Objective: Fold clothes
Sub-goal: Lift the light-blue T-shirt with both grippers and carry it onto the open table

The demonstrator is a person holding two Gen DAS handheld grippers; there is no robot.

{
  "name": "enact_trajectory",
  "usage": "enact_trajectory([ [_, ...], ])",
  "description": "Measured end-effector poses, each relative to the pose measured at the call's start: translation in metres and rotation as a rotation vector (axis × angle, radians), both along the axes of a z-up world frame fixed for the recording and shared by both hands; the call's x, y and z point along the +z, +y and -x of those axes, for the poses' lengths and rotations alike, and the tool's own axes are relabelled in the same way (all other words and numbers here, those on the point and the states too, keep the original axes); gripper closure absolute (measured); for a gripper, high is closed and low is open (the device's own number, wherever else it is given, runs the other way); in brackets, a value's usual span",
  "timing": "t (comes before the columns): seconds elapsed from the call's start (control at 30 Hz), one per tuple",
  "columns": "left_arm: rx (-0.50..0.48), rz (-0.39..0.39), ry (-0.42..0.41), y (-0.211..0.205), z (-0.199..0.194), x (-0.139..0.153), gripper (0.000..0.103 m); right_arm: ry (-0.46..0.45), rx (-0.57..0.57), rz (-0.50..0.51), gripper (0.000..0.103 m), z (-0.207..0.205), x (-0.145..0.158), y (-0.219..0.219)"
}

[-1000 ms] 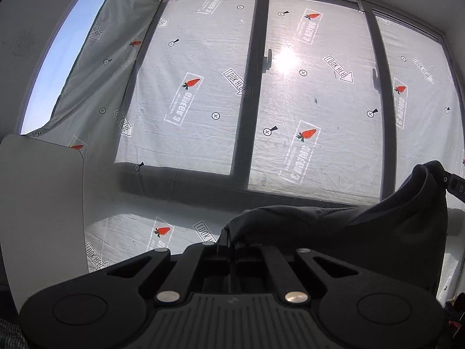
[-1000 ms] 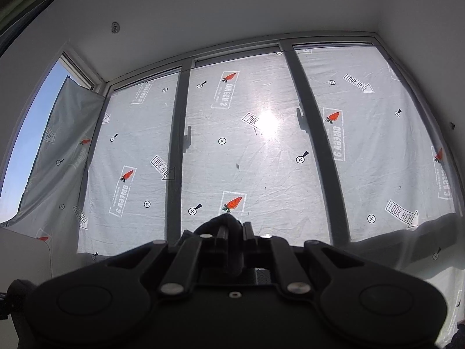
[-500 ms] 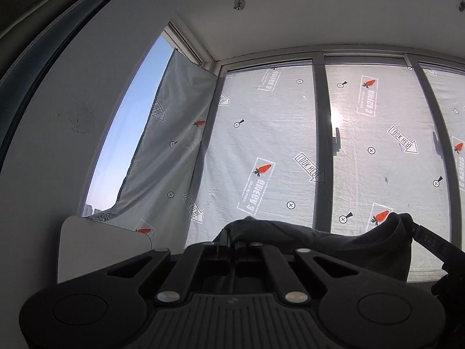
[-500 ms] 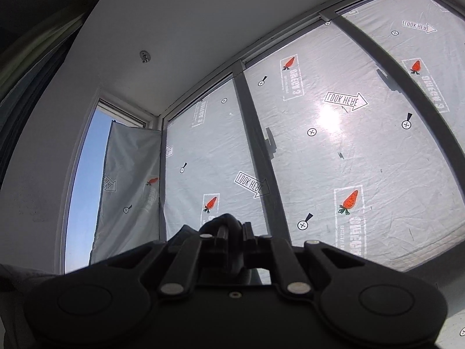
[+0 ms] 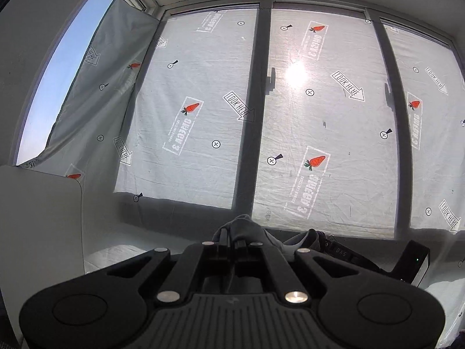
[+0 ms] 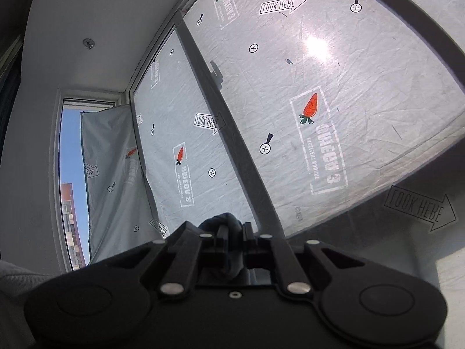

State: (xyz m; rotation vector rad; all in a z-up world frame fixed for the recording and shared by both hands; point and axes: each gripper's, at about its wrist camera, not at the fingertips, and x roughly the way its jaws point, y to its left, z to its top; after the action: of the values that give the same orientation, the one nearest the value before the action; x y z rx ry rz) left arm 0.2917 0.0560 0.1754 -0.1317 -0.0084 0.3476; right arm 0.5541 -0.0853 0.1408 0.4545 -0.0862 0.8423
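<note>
1. Nearest in the left wrist view, the left gripper has its jaws clenched on a bunch of the grey garment.
2. The right gripper likewise grips a dark wad of the same cloth, jaws closed on it; its camera is tilted up toward the ceiling.
3. The garment sits pinched at both jaws and held in the air; most of it is out of sight, so its long axis and heading cannot be told.
4. Judged step: a two-handed lift or carry of a fold; next needs lowering both ends evenly.
5. Beyond stands the covered window.
</note>
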Motion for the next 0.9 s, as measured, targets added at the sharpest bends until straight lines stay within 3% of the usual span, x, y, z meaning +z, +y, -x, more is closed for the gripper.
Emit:
enact_trajectory([
  [0.2, -0.221, 0.168, 0.356, -0.022, -0.115, -0.1, 0.1, 0.292, -0.202, 0.207, 0.094, -0.064, -0.105, -0.05],
  [0.33, -0.346, 0.222, 0.601, -0.043, -0.184, -0.189, 0.1, 0.502, -0.336, 0.398, 0.094, -0.099, -0.185, -0.085],
  [0.4, -0.399, 0.236, 0.69, -0.051, -0.208, -0.225, 0.1, 0.597, -0.381, 0.438, 0.094, -0.109, -0.22, -0.104],
  [0.53, -0.489, 0.288, 0.801, -0.052, -0.242, -0.271, 0.1, 0.729, -0.45, 0.47, 0.093, -0.118, -0.269, -0.136],
  [0.63, -0.497, 0.356, 0.864, -0.046, -0.263, -0.298, 0.1, 0.784, -0.484, 0.489, 0.093, -0.122, -0.292, -0.148],
  [0.9, -0.398, 0.498, 0.971, -0.017, -0.292, -0.344, 0.1, 0.868, -0.532, 0.521, 0.093, -0.139, -0.318, -0.144],
])
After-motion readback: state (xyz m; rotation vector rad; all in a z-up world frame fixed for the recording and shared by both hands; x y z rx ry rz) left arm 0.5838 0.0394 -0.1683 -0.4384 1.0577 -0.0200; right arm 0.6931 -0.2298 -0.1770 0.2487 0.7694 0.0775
